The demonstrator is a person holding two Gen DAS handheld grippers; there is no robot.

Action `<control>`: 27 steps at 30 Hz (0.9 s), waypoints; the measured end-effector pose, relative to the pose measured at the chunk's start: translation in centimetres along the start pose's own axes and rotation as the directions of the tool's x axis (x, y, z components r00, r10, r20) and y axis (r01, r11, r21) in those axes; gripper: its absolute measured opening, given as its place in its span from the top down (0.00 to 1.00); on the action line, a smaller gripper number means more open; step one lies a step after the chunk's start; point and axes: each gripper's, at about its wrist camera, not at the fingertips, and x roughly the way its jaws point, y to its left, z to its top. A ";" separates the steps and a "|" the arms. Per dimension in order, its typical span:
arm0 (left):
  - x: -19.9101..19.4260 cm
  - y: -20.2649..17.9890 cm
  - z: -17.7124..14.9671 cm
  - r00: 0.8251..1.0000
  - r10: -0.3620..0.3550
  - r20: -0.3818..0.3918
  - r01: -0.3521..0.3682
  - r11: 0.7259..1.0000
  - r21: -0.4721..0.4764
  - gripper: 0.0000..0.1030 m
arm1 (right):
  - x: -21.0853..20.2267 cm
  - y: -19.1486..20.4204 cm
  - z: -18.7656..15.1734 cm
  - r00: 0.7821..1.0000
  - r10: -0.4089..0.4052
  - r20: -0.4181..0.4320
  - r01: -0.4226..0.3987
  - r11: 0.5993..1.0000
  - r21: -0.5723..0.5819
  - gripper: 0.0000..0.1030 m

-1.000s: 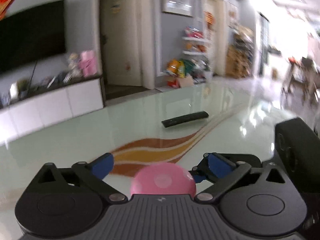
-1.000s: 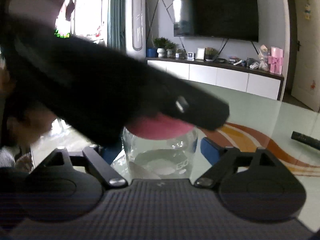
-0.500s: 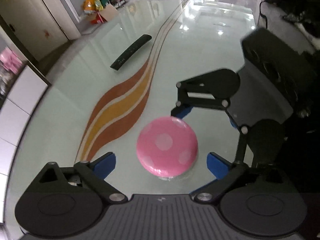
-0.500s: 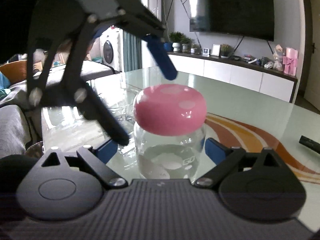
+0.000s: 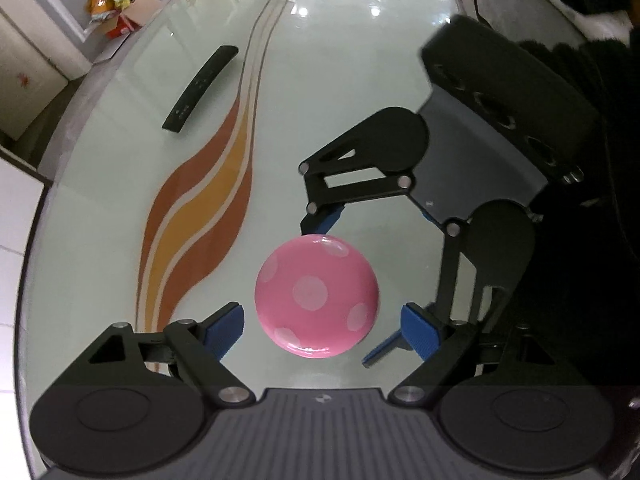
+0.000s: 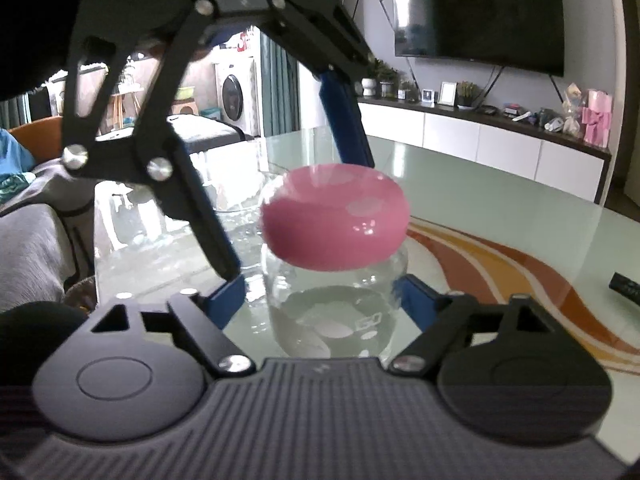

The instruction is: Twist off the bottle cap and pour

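Observation:
A clear glass bottle [image 6: 336, 320] with a pink dotted cap [image 5: 318, 296] stands on the glass table [image 5: 120, 200]. My left gripper [image 5: 322, 330] points down over the cap [image 6: 334, 220] with one blue pad on each side. Thin gaps show between the pads and the cap, so it is open. In the right wrist view the left gripper [image 6: 298, 216] reaches in from the upper left. My right gripper [image 6: 320, 292] comes in low from the side, and its jaws are closing with the blue pads against the glass body. In the left wrist view the right gripper [image 5: 348, 286] straddles the bottle under the cap.
A black remote control [image 5: 202, 84] lies further out on the table, beyond the orange wave pattern [image 5: 196, 216]. A clear glass vessel [image 6: 240, 188] stands just behind the bottle. A TV [image 6: 480, 16] and a white cabinet [image 6: 480, 136] are beyond the table's edge.
The left gripper tipped from nearly level to pointing down over the cap, and its jaws narrowed around it. The right gripper stayed put while its pads closed in on the bottle.

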 end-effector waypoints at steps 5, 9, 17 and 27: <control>-0.5 0.2 0.2 0.999 -0.036 0.035 0.036 0.999 -0.015 0.19 | -0.1 -0.2 0.0 1.000 0.005 0.000 -0.005 1.000 -0.004 0.26; -0.5 0.3 0.1 0.998 -0.012 0.065 0.014 0.999 -0.036 0.29 | 0.0 -0.3 0.0 1.000 0.007 -0.001 -0.007 1.000 -0.001 0.26; -0.3 0.6 -0.2 0.995 0.008 0.098 0.003 0.993 -0.114 0.33 | -0.1 -0.2 0.0 1.000 0.008 -0.003 -0.008 1.000 0.004 0.28; -0.1 0.3 -0.5 0.991 0.056 0.122 -0.030 0.979 -0.202 0.34 | 0.3 -0.5 0.1 1.000 -0.012 0.001 0.012 1.000 0.014 0.31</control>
